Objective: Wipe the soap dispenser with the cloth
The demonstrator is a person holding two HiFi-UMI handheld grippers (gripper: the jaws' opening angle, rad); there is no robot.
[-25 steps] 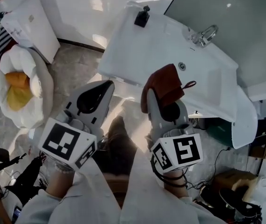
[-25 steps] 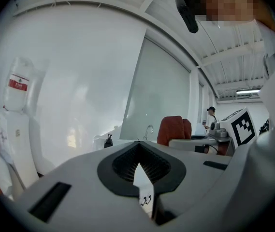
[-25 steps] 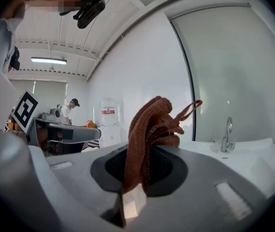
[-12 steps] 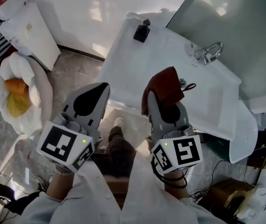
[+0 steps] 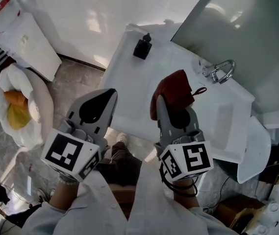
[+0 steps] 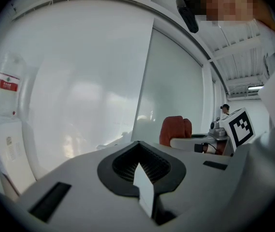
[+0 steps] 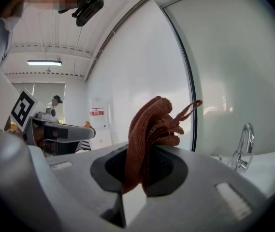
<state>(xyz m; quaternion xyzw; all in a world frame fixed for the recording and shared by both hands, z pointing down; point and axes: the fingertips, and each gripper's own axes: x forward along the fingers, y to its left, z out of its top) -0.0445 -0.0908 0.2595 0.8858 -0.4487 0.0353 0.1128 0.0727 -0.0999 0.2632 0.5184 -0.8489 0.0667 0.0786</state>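
Note:
The black soap dispenser [image 5: 142,47] stands near the far left corner of the white sink counter [image 5: 129,82]. My right gripper [image 5: 161,101] is shut on a reddish-brown cloth [image 5: 174,92], which bunches up above its jaws over the counter, nearer to me and to the right of the dispenser. In the right gripper view the cloth [image 7: 151,127] sticks up out of the right gripper [image 7: 136,153], its loop hanging free. My left gripper [image 5: 108,97] is shut with nothing in it, at the counter's front left edge. The left gripper [image 6: 138,148] shows shut jaws, with the cloth [image 6: 175,129] beyond them.
A chrome faucet [image 5: 220,71] stands at the back of the basin, under the mirror [image 5: 247,28]. On the floor to the left lie a white bag [image 5: 17,101] with yellow contents and a white box [image 5: 29,40]. A wall runs behind the counter.
The sink counter has drawn closer under both grippers as the person stepped forward. The right gripper keeps hold of the cloth and the left stays shut.

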